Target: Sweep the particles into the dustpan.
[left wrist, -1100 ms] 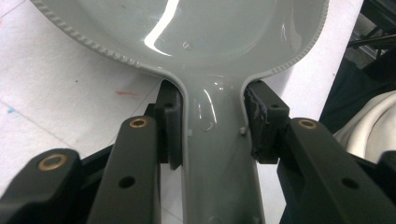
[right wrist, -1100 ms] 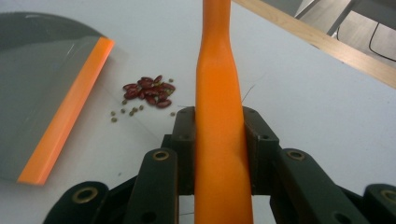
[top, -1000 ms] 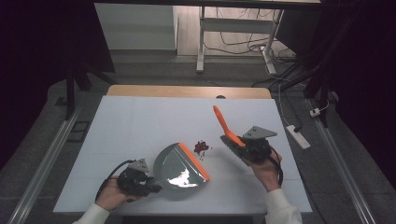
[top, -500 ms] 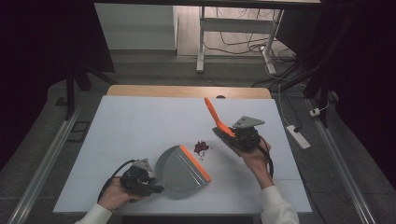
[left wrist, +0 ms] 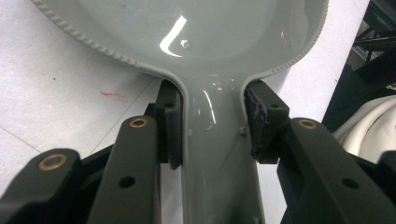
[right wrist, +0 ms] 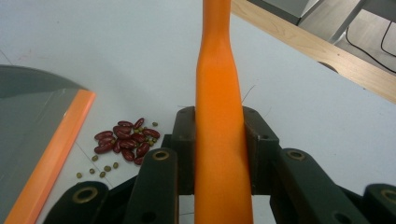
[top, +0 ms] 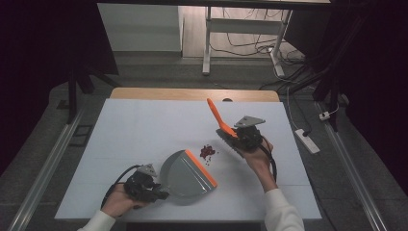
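Grey dustpan (top: 185, 168), one, pinched by left gripper (top: 156, 191); one orange brush (top: 217, 118) clamped in right gripper (top: 230, 139); one bean pile (top: 207, 151)

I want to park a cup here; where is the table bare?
Bare: the far left of the table, beyond the dustpan, and the near right corner. Crowded: the middle, where beans lie between dustpan and the right gripper holding the brush.

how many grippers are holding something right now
2. The left gripper clamps the grey dustpan by its handle at the table's near edge; the right gripper grips the orange brush handle right of the beans.
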